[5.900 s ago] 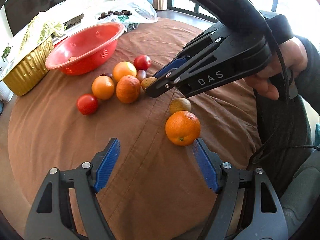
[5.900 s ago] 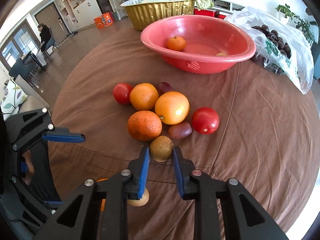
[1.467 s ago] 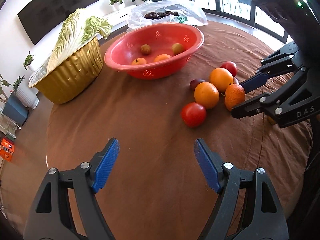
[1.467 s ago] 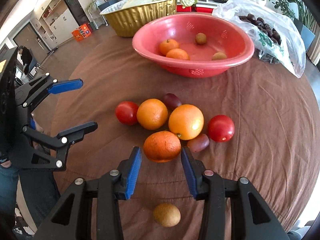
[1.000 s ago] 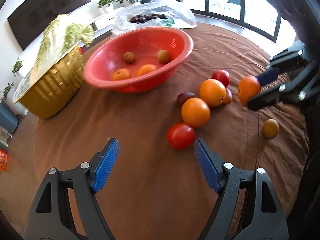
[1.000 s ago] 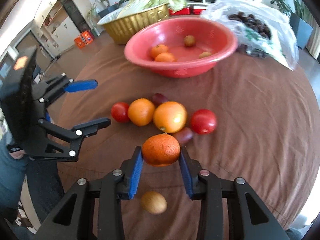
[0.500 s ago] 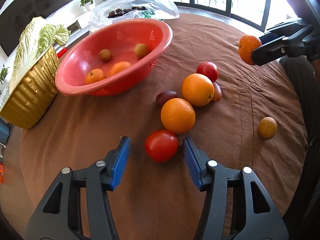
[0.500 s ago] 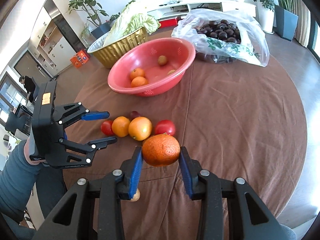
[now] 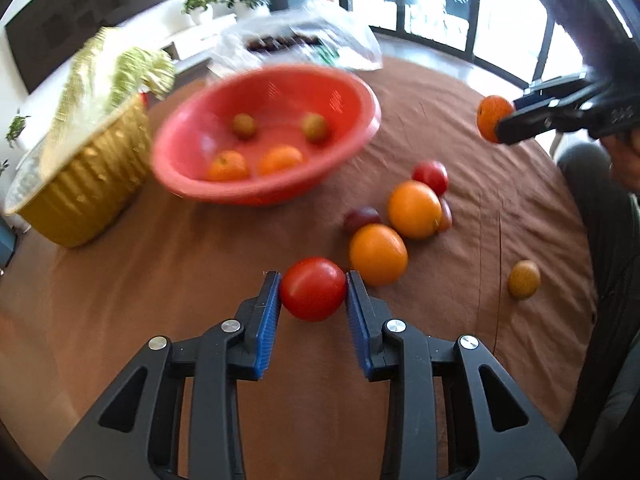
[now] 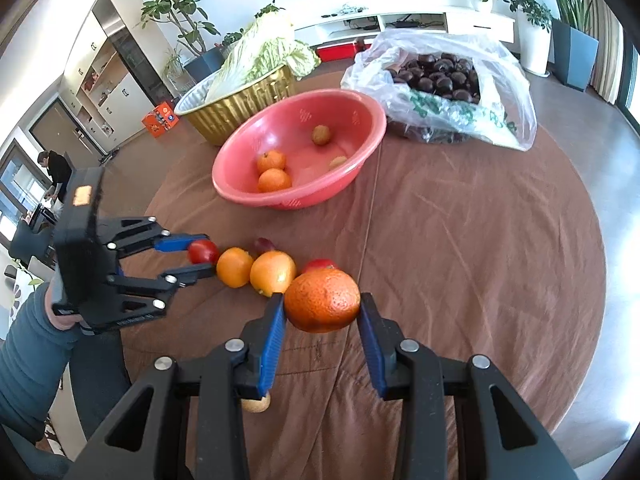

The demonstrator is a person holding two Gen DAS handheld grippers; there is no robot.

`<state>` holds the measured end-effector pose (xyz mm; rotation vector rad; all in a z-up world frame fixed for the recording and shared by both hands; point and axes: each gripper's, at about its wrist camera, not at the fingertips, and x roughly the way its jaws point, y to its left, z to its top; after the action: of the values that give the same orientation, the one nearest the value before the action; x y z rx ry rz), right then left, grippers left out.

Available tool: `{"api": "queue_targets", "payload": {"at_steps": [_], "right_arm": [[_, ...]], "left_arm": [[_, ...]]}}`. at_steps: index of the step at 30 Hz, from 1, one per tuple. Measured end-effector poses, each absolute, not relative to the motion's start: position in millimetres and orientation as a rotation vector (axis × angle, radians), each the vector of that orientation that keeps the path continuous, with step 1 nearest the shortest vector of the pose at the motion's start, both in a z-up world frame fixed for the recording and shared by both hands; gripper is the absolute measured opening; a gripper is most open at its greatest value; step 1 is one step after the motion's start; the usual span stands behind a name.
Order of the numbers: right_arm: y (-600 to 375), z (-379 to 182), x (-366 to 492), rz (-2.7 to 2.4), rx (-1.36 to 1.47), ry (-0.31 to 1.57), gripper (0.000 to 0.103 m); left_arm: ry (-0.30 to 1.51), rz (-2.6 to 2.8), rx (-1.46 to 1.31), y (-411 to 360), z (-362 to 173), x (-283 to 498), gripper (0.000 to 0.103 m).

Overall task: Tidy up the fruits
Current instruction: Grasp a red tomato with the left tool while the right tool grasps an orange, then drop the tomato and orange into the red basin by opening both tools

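My left gripper (image 9: 313, 295) is shut on a red tomato (image 9: 313, 289) at table level; it also shows in the right wrist view (image 10: 202, 258). My right gripper (image 10: 322, 307) is shut on a dark orange (image 10: 322, 300) and holds it above the table, seen far right in the left wrist view (image 9: 493, 119). A red basket (image 9: 348, 92) holds two oranges (image 9: 280, 159) and two small brown fruits (image 9: 315, 127). On the brown cloth lie two oranges (image 9: 378, 254), another tomato (image 9: 430, 177), two dark plums (image 9: 361, 219) and a brown kiwi (image 9: 524, 279).
A gold tray (image 9: 76, 196) with a cabbage stands left of the basket. A plastic bag of dark chestnuts (image 10: 440, 80) lies behind the basket. The round table's edge (image 10: 592, 320) runs close on the right.
My left gripper has moved forward and closed on the red tomato. My right gripper has lifted the dark orange higher and pulled back from the fruit pile.
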<state>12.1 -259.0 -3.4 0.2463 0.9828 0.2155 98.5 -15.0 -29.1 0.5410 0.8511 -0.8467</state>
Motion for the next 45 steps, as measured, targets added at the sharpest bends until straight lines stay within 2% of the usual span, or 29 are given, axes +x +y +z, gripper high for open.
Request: {"api": "queue_targets", "payload": {"at_steps": [10,19,32,33,35,37,38,45], "right_arm": [[-265,32,63,0.196,0.169,0.915,0.039],[-242,12,139,0.223,0.069,0.976,0.039],[-223,-22,180,0.245,-0.006,1.057,0.039],[-222,-23,182,0.245,-0.008,1.060,0.039],[-221,-24,183,0.245,-0.005,1.063,0.039],[-221,-24,184,0.246,0.008,1.065,0.040],[-222,-24,184,0.246,0.019,1.064,0.040],[-232,-11,176,0.235,0.040,1.041,0.052]], "left_arm": [[0.772,-0.715,0.478,-33,16,152,0.030],[0.826,-0.683,0.491,-65,-6,188,0.030],[0.850,-0.682,0.552,-78,-35,196,0.031],[0.853,-0.682,0.549,-78,-36,196,0.032],[0.846,-0.678,0.543,-78,-35,196,0.042],[0.824,-0.681,0.536,-76,-30,193,0.066],[0.817,-0.684,0.532,-75,-27,191,0.070],[0.789,-0.656,0.550,-63,-14,176,0.072]]}}
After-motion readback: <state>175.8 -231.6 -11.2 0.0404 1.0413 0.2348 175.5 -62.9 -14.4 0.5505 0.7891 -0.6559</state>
